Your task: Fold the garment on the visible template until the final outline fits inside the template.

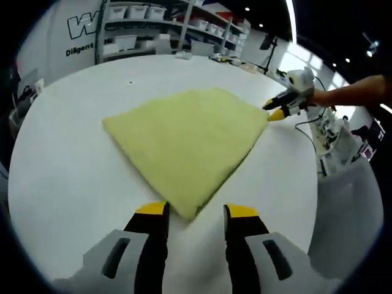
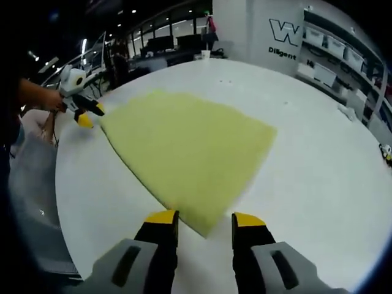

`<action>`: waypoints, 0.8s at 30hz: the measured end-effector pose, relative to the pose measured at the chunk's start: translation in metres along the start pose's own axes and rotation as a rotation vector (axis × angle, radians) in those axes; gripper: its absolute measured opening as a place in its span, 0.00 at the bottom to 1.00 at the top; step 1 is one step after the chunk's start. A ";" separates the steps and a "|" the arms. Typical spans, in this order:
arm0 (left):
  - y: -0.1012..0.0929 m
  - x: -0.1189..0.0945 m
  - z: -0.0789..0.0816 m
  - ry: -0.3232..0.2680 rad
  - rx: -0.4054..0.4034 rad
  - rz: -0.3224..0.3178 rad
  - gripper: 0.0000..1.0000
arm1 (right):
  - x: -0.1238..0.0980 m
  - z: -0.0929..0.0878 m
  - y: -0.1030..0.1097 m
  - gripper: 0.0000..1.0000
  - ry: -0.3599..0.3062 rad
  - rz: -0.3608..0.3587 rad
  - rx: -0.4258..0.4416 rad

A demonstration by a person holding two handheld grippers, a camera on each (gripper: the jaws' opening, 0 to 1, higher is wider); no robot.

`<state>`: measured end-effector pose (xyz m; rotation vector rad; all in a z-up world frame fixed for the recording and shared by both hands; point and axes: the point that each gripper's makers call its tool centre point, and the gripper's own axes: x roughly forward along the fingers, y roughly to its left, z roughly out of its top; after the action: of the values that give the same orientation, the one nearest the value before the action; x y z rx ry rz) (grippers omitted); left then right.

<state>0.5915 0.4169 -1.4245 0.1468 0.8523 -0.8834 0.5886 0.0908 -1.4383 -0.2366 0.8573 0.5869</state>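
The yellow garment (image 1: 187,144) lies flat on the white table (image 1: 67,171), folded into a rough four-cornered shape. In the left gripper view its near corner sits just ahead of the left gripper (image 1: 196,214), pointing into the gap between the yellow-tipped jaws, which stand apart with nothing between them. In the right gripper view another corner of the garment (image 2: 190,156) lies the same way just ahead of the right gripper (image 2: 205,219), whose jaws are likewise apart and empty. Each gripper also shows in the other's view, at the far corner of the cloth, held in a person's hand. No template outline can be made out on the table.

The cloth looks soft, thick and fuzzy, like fleece or towelling: light, limp, likely to sag and drag when lifted, not fragile and probably not slippery. The corners straight ahead of each set of jaws seem the best places to pinch, taking all layers at once so the fold does not slide open.

Beyond the table, a wall sign (image 2: 283,38) reads a large "W" with "Diligent" beneath; the rest is cut off. Shelves with bins (image 1: 138,12) stand beside it.
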 end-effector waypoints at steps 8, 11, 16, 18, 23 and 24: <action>0.009 0.002 -0.013 0.056 0.006 0.059 0.04 | 0.000 -0.011 0.004 0.10 0.036 -0.001 -0.021; 0.010 0.002 -0.014 0.065 0.024 0.083 0.01 | 0.000 -0.015 0.004 0.00 0.056 -0.009 -0.047; 0.013 -0.002 -0.010 0.072 0.163 0.111 0.00 | -0.004 -0.013 0.000 0.00 0.052 -0.021 -0.016; 0.015 -0.005 -0.010 0.075 0.229 0.120 0.00 | -0.005 -0.014 0.001 0.00 0.061 -0.019 -0.020; 0.017 -0.013 -0.016 0.091 0.239 0.132 0.00 | -0.006 -0.015 0.000 0.00 0.064 -0.030 -0.025; 0.018 -0.015 -0.016 0.087 0.235 0.138 0.00 | -0.007 -0.016 0.001 0.00 0.066 -0.032 -0.031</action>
<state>0.5899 0.4449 -1.4283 0.4467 0.8068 -0.8503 0.5743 0.0825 -1.4430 -0.2985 0.9070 0.5648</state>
